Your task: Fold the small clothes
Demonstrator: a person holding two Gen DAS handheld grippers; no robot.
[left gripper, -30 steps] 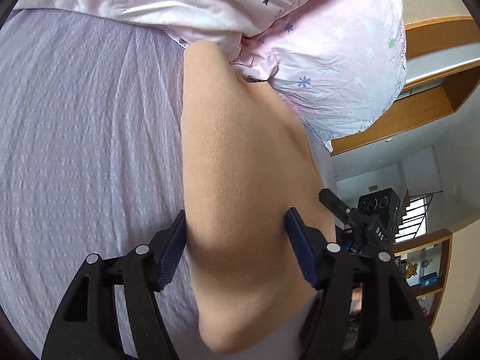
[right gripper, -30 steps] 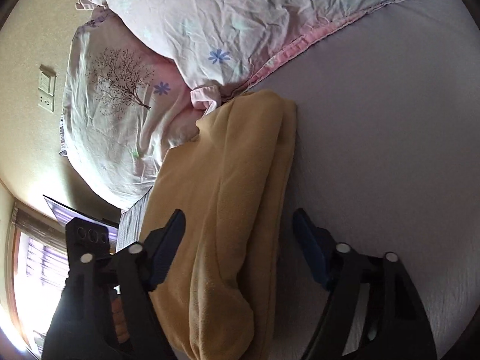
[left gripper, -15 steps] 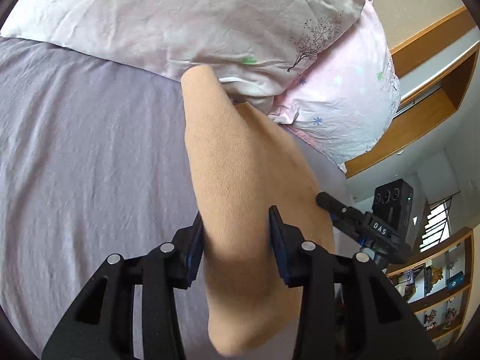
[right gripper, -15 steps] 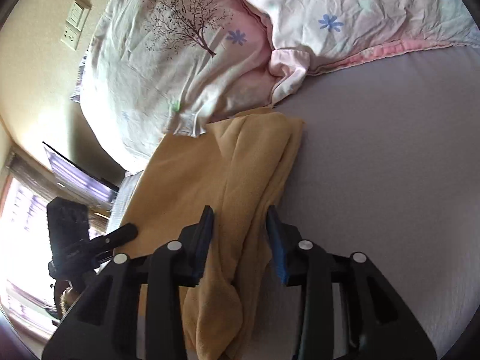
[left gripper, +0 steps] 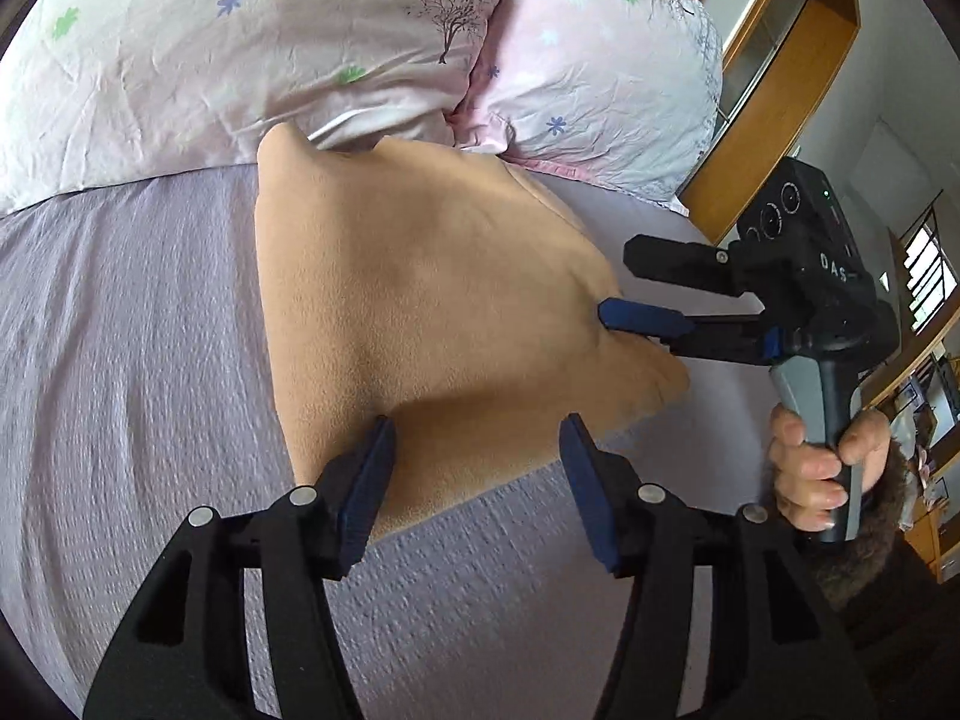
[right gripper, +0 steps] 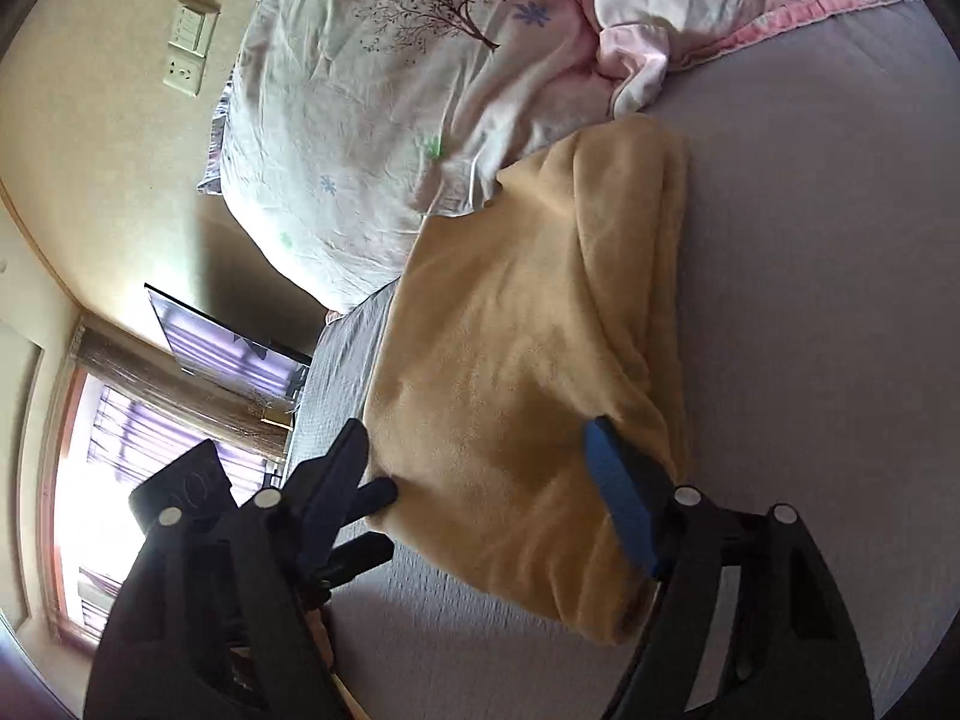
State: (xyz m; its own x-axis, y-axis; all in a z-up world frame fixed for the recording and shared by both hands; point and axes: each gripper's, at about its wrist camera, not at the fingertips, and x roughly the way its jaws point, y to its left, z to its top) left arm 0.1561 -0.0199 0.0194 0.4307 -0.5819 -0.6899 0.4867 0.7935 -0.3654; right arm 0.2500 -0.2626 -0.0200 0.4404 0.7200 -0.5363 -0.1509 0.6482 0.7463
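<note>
With the tan fleece garment [left gripper: 432, 300] lying folded on the lilac bed sheet [left gripper: 120, 360] near the floral pillows [left gripper: 240, 48], both the left gripper [left gripper: 474, 480] and right gripper [right gripper: 480, 468] stand spread, seemingly released; next likely smoothing or another fold.

You can read white letters, seemingly "DAS", on the black camera housing of the right gripper [left gripper: 645, 288].

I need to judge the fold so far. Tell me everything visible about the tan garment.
The tan garment is a soft, fleecy piece folded into a thick, roughly rectangular bundle with rolled layers along one side. It lies flat on the lavender bedsheet, its far corner touching the floral pillows. Both grippers' jaws are open around its near edges.
</note>
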